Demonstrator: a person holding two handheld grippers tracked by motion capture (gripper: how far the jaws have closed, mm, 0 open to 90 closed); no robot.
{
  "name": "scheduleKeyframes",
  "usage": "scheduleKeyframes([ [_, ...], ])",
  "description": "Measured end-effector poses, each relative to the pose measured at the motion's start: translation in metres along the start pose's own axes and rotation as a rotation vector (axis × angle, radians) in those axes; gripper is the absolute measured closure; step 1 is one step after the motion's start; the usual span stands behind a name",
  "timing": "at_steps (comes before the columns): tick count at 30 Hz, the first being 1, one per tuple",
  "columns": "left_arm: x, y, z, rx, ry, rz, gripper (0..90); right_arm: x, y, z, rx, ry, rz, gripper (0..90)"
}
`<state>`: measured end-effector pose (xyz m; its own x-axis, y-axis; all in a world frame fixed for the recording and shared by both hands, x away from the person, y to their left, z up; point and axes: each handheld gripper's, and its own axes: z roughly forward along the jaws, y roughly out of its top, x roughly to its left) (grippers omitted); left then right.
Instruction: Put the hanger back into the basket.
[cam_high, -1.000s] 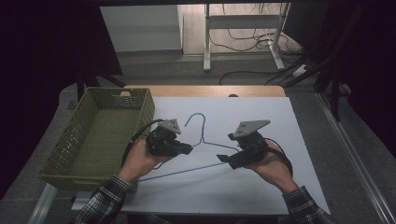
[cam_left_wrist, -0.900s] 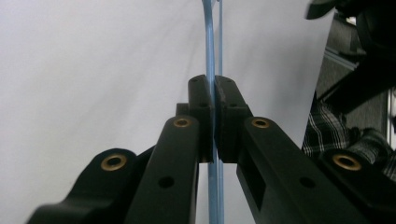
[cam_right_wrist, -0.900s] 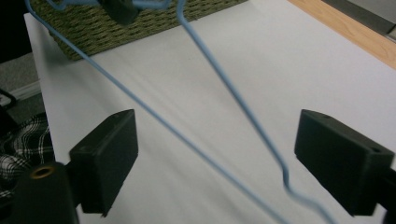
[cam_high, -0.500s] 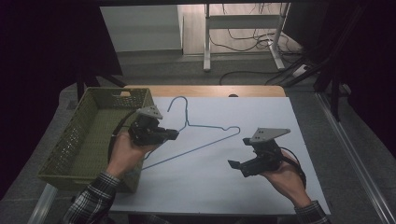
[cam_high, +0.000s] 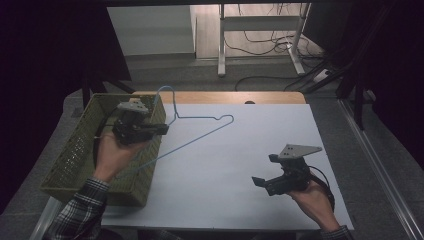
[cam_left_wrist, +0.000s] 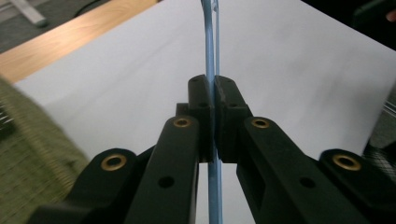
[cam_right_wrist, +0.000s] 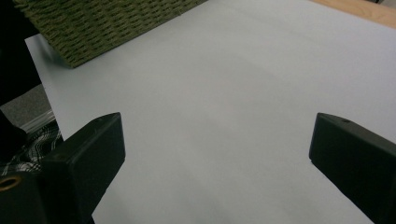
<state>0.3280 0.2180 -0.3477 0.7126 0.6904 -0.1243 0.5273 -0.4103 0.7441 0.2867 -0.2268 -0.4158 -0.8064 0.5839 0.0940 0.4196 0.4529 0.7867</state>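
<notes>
The blue wire hanger (cam_high: 192, 131) now hangs lifted over the basket (cam_high: 75, 155) at the table's left, carried there from the middle. Our left gripper (cam_high: 162, 130) pinches it alone; our right gripper (cam_high: 265, 170) has let go, jaws spread, so we judge a drop into the basket comes next.

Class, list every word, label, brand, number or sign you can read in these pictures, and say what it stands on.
None: no readable text on the green basket, the blue wire hanger, the white sheet, the left gripper or the right gripper.
</notes>
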Motion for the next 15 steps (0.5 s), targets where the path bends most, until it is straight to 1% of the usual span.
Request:
scheduleKeyframes([
  [1,0.003,-0.002,-0.003,-0.005,0.012,-0.003,87.6,0.000,-0.002,0.000,0.003,0.002,0.010,3.5],
  [2,0.003,-0.002,-0.003,-0.005,0.012,-0.003,87.5,0.000,-0.002,0.000,0.003,0.002,0.010,3.5],
  [3,0.010,-0.005,-0.010,-0.015,0.027,-0.016,87.5,-0.001,-0.006,0.001,0.001,0.007,0.023,3.6],
  [5,0.016,-0.008,-0.017,-0.024,0.044,-0.028,87.5,-0.002,-0.010,0.002,0.005,0.007,0.028,3.5],
  [8,0.024,-0.014,-0.027,-0.036,0.073,-0.041,87.6,-0.002,-0.016,0.002,0.007,-0.004,0.030,3.4],
  [11,0.033,-0.020,-0.037,-0.047,0.101,-0.056,87.5,-0.004,-0.022,0.001,0.003,-0.013,0.043,3.4],
  [12,0.033,-0.020,-0.037,-0.047,0.101,-0.056,87.5,-0.004,-0.025,0.001,0.004,-0.019,0.042,3.4],
  [13,0.038,-0.024,-0.044,-0.056,0.118,-0.070,87.5,-0.005,-0.027,0.001,0.008,-0.025,0.044,3.5],
  [15,0.044,-0.029,-0.052,-0.067,0.134,-0.082,87.6,-0.006,-0.032,0.000,0.010,-0.033,0.056,3.5],
])
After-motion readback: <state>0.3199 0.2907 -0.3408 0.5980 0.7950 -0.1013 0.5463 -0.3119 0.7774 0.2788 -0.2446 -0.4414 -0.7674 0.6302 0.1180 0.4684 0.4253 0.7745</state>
